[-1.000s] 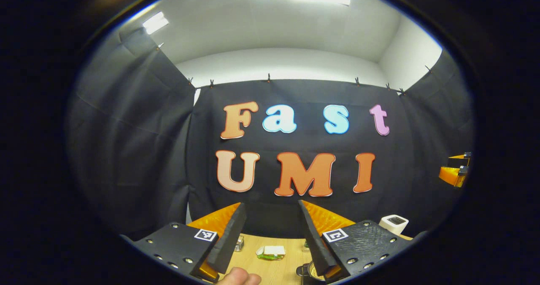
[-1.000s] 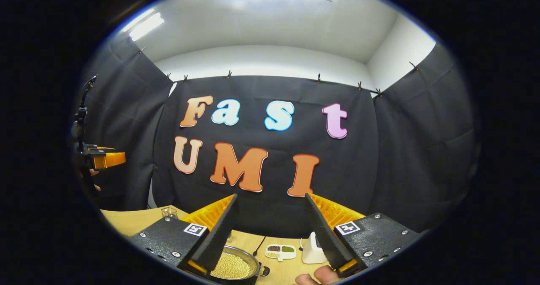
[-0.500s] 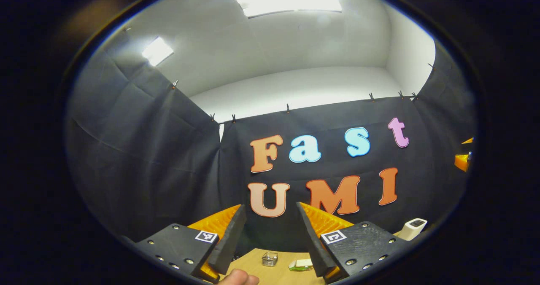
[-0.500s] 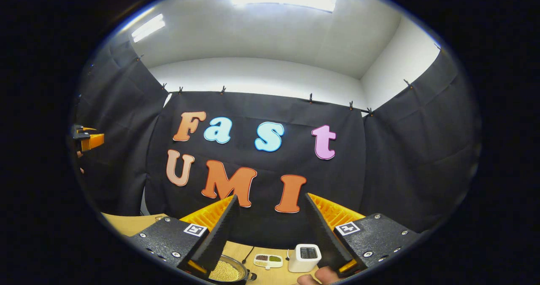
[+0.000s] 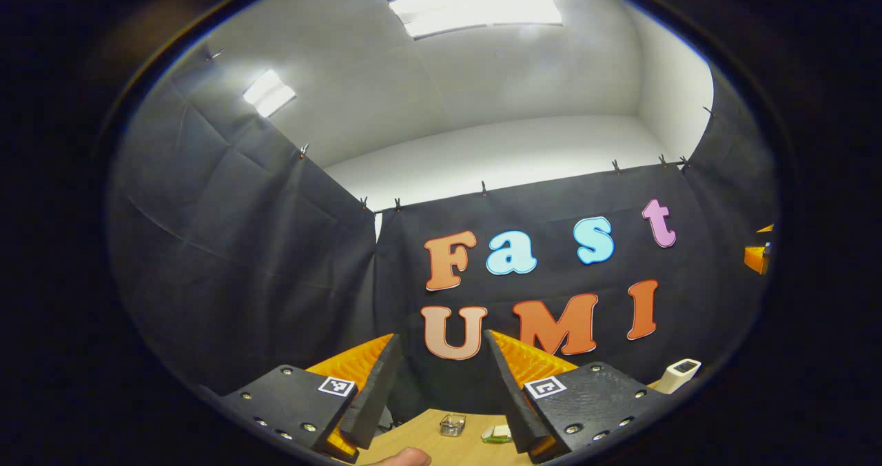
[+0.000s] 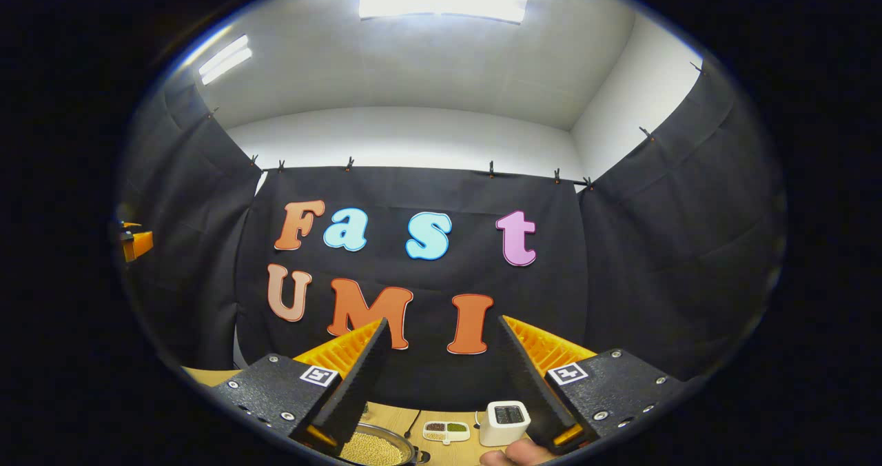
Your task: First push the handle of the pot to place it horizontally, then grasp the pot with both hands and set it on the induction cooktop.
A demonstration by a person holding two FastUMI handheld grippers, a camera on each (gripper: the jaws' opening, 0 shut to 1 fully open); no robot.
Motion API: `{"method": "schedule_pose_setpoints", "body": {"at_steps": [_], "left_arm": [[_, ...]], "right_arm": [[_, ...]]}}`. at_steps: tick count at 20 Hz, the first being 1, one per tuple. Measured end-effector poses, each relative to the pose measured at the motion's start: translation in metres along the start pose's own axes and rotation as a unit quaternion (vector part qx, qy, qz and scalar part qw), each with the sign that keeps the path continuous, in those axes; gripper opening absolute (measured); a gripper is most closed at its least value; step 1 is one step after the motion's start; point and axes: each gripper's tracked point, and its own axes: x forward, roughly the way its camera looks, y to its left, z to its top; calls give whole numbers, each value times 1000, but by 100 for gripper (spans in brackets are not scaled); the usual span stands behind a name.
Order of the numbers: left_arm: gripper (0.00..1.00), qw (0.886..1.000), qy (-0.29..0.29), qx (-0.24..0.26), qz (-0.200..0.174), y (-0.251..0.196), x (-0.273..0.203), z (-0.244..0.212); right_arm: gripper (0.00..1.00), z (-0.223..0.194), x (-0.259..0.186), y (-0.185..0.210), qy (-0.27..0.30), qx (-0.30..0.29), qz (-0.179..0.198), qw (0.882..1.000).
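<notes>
A metal pot (image 6: pixel 375 447) filled with pale beans sits on the wooden table (image 6: pixel 207 376) at the bottom edge of the right gripper view, partly hidden behind that gripper's left finger. My right gripper (image 6: pixel 442 321) is held above the table, tilted up toward the booth wall, open with nothing between its fingers. My left gripper (image 5: pixel 441 336) is likewise raised and open, holding nothing. Each gripper appears small at the other view's edge: the right gripper (image 5: pixel 758 256) and the left gripper (image 6: pixel 134 242).
A white box-shaped device (image 6: pixel 505 421) and a small divided dish (image 6: pixel 446 430) of grains stand behind the pot. A small glass jar (image 5: pixel 452 424) and the white device (image 5: pixel 679 374) rest on the table (image 5: pixel 427 442). A thumb (image 6: pixel 510 456) shows at the bottom.
Both grippers have tilted upward, so the table has sunk toward the bottom edge. The pot has slipped out of the left gripper view. Both stay open.
</notes>
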Motion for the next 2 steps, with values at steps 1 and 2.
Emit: {"method": "schedule_pose_setpoints", "body": {"at_steps": [1, 2], "left_arm": [[74, 1000, 9, 4, 0, 1, -2, -2], [74, 1000, 11, 7, 4, 1, -1, -3]], "right_arm": [[95, 1, -3, 2, -1, 2, 3, 1000], [95, 1, -5, 6, 1, 4, 7, 1000]]}}
